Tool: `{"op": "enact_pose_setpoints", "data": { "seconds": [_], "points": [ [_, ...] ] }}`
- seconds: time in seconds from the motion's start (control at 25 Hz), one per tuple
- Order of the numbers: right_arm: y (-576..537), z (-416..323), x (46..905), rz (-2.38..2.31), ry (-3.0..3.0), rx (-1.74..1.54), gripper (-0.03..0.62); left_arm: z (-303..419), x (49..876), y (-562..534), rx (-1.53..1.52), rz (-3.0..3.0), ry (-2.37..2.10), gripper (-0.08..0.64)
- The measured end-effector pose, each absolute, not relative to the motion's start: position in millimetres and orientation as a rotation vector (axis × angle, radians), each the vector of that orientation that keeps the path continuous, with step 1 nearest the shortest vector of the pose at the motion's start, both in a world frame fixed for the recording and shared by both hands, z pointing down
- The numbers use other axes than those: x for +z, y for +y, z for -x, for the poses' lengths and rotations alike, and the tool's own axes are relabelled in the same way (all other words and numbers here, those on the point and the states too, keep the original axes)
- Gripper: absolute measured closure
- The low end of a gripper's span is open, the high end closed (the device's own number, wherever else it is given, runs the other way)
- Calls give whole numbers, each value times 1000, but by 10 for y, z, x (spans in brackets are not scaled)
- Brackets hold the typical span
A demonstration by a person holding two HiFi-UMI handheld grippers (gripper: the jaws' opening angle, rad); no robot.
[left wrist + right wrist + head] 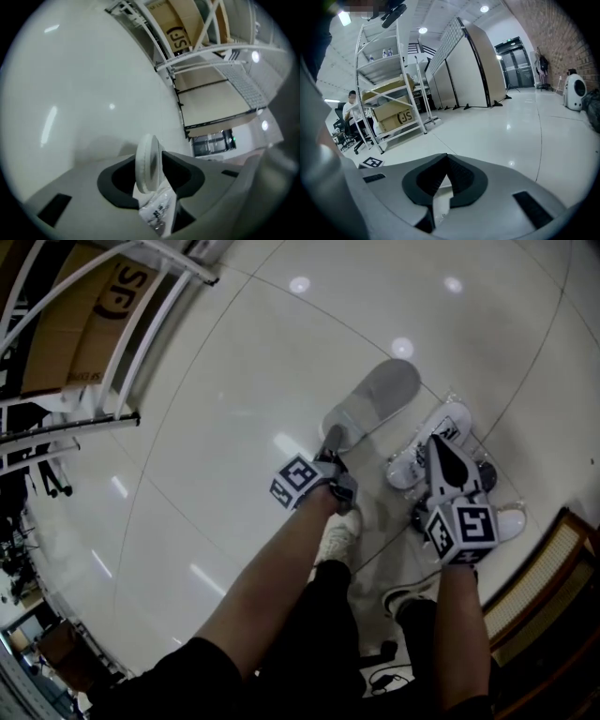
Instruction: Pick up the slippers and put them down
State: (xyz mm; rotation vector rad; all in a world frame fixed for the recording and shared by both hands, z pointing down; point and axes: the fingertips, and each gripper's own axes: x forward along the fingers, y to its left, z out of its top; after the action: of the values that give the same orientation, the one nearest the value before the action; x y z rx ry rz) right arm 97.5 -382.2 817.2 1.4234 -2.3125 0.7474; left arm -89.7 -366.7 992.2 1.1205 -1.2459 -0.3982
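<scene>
I am gripping slipper 1 (382, 392) in my left fingers (180, 176), its long axis pointing straight away over the floor (234, 427), and slipper 2 (453, 465) in my right fingers (461, 180).

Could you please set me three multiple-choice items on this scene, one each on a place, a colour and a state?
1. In the head view, the shelf rack stands at: A upper left; B lower right; C centre.
2. The floor is: A glossy white; B dark wood; C green carpet.
3. Between the jaws of the left gripper is: A nothing; B the edge of a slipper; C a box.

Answers:
1 A, since the rack's white bars fill that corner.
2 A, since the floor is pale and mirrors the ceiling lights.
3 B, since the left gripper view shows the slipper standing between the two pads.
</scene>
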Motion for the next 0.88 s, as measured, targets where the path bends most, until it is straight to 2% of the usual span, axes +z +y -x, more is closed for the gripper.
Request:
{"op": "enact_pose_setpoints", "data": {
  "seconds": [0.12, 0.16, 0.28, 0.44, 0.64, 0.88],
  "points": [
    [-3809, -934, 8186, -1427, -2305, 752, 583, 991, 10033, -3556, -82, -1185, -1354, 274],
    [-3805, -924, 8192, -1428, -2303, 755, 583, 1039, 10064, -3511, 37, -1206, -1396, 247],
    [-3794, -894, 8191, -1425, -2297, 766, 583, 1128, 10128, -3384, 374, -1244, -1471, 224],
    [-3761, -836, 8237, -1408, -2297, 743, 583, 1006, 10105, -3352, 695, -1360, -1425, 222],
    [-3732, -906, 8243, -1426, -2250, 728, 583, 739, 9842, -3534, 678, -1556, -1345, 227],
    [-3835, -1127, 7816, -1499, -2238, 640, 583, 604, 8946, -3933, 576, -1849, -1387, 364]
  ]
}}
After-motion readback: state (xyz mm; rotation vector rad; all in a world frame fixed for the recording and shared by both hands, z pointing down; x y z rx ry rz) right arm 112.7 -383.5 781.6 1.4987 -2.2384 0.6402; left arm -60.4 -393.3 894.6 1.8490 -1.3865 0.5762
